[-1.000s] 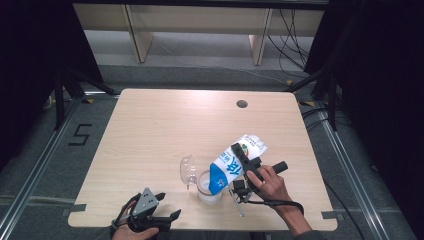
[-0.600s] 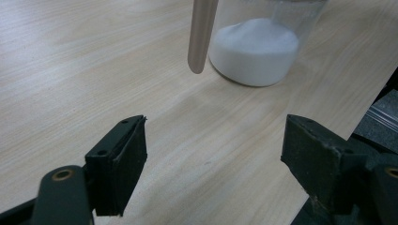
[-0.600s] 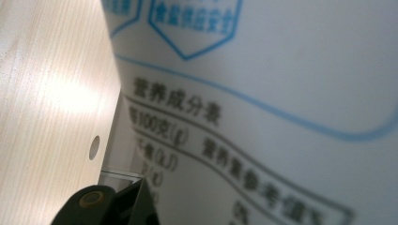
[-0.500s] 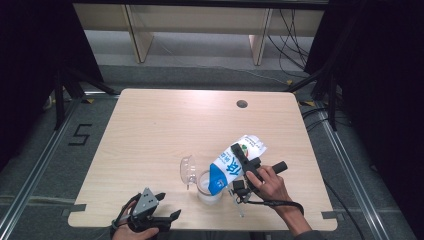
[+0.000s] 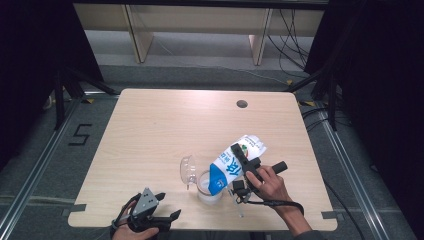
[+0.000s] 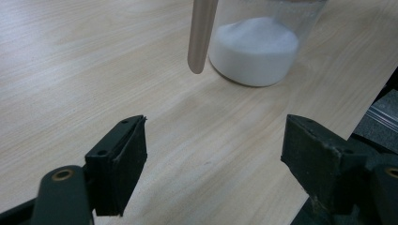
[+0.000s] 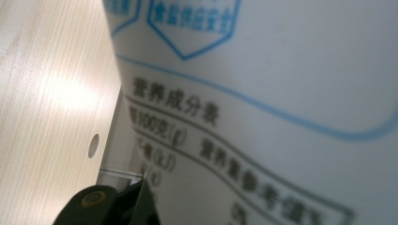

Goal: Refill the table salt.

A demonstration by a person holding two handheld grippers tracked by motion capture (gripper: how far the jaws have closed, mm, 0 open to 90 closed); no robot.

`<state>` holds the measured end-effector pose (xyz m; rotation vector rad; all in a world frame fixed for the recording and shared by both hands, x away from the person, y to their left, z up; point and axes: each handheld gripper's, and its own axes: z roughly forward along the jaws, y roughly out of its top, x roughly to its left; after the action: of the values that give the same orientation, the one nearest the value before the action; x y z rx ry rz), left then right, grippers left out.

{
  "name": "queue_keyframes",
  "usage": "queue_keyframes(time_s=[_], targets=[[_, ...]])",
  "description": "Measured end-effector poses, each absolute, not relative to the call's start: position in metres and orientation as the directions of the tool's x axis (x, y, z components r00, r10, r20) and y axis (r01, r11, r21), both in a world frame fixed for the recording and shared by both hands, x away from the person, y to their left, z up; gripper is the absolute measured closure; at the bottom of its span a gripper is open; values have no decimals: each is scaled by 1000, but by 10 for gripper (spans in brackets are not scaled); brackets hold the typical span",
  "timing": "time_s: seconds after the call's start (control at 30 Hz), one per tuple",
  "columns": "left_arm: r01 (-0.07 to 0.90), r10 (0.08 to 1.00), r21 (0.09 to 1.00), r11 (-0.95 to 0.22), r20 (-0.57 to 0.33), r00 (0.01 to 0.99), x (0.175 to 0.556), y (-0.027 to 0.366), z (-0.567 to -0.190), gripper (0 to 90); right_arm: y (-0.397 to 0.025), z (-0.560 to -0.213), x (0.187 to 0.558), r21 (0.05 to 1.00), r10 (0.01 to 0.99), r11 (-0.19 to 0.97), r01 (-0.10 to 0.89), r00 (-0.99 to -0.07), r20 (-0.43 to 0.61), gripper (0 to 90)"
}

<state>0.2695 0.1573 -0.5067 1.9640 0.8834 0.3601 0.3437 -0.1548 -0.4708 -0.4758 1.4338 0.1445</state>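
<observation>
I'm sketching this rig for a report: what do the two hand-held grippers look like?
Both are black. The left gripper carries a grey three-cornered plate; its jaws are blocky black pads on arms with brass-coloured rivets. The right gripper has a black side handle and trails a black cable.

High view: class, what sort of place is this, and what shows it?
Probably a recording lab, not a kitchen: a bare wooden table stands between dark curtains, with loose cables and a floor marking "5".
</observation>
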Motion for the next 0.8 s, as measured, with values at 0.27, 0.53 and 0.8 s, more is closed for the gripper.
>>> queue_keyframes(time_s=[0.27,0.53,0.8], targets=[[439,709,840,-318,-96,698,269,157,-507,221,-155,-471,343,-244,-202,899,-363,150,-968,744],[442,713,839,-316,-98,695,269,157,-506,221,-155,-470,342,-275,-232,895,-352,160,-960,752],[451,717,837,-309,-106,688,268,157,-506,221,-153,-473,342,-246,-204,898,-366,148,-968,761]])
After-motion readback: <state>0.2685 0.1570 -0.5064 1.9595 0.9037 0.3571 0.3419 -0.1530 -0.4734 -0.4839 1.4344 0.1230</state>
